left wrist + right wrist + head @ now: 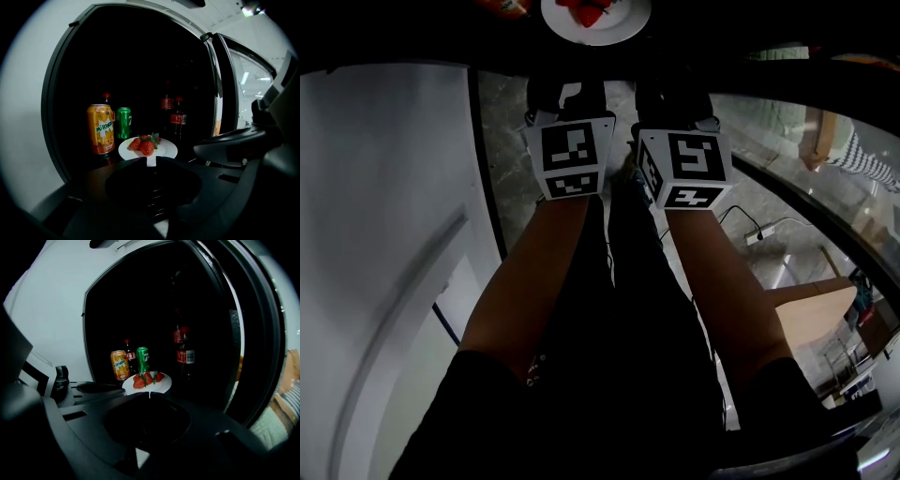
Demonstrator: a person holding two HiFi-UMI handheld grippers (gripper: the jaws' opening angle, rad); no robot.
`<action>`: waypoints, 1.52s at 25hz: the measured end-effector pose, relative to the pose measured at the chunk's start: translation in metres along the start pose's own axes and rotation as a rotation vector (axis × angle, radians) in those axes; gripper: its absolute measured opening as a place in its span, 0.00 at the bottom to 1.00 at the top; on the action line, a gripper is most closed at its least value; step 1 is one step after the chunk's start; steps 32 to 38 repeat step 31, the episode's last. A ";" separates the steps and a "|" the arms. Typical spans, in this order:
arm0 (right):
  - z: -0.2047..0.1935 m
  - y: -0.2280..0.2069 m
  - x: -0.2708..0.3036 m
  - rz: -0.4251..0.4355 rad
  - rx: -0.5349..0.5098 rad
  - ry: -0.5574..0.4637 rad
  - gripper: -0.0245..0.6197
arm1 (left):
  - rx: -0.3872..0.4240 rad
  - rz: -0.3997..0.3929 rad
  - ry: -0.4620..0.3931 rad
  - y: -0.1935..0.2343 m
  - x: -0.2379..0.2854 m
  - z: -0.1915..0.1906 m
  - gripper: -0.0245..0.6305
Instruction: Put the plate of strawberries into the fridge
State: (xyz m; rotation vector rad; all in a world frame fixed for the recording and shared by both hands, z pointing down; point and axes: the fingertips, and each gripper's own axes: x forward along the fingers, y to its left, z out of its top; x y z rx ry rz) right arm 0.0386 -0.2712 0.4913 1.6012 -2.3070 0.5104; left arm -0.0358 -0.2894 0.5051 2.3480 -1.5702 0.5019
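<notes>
A white plate (161, 149) with several red strawberries (146, 145) rests on a dark shelf inside the open fridge. In the head view the plate (614, 28) lies at the top edge, just beyond both grippers. My left gripper (151, 160) has its jaws closed to a thin slit right at the plate's near rim, with nothing seen between them. My right gripper (150, 394) is shut the same way, just short of the plate (158, 385). Their marker cubes (569, 156) (686, 169) sit side by side. Whether the tips touch the rim is hidden in the dark.
An orange soda can (100, 129) and a green can (123, 123) stand left of the plate, and dark cola bottles (177, 119) stand behind it. The fridge door (226, 89) hangs open on the right. A white fridge wall (384, 234) is to my left. A cable (759, 232) lies on the floor.
</notes>
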 end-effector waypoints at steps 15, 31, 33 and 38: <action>0.026 0.015 -0.013 -0.018 -0.014 -0.009 0.06 | 0.019 0.002 -0.063 0.020 -0.031 0.044 0.11; 0.027 0.021 -0.006 -0.038 -0.019 -0.033 0.05 | 0.019 -0.021 -0.079 0.026 -0.033 0.045 0.11; 0.027 0.021 -0.006 -0.038 -0.019 -0.033 0.05 | 0.019 -0.021 -0.079 0.026 -0.033 0.045 0.11; 0.027 0.021 -0.006 -0.038 -0.019 -0.033 0.05 | 0.019 -0.021 -0.079 0.026 -0.033 0.045 0.11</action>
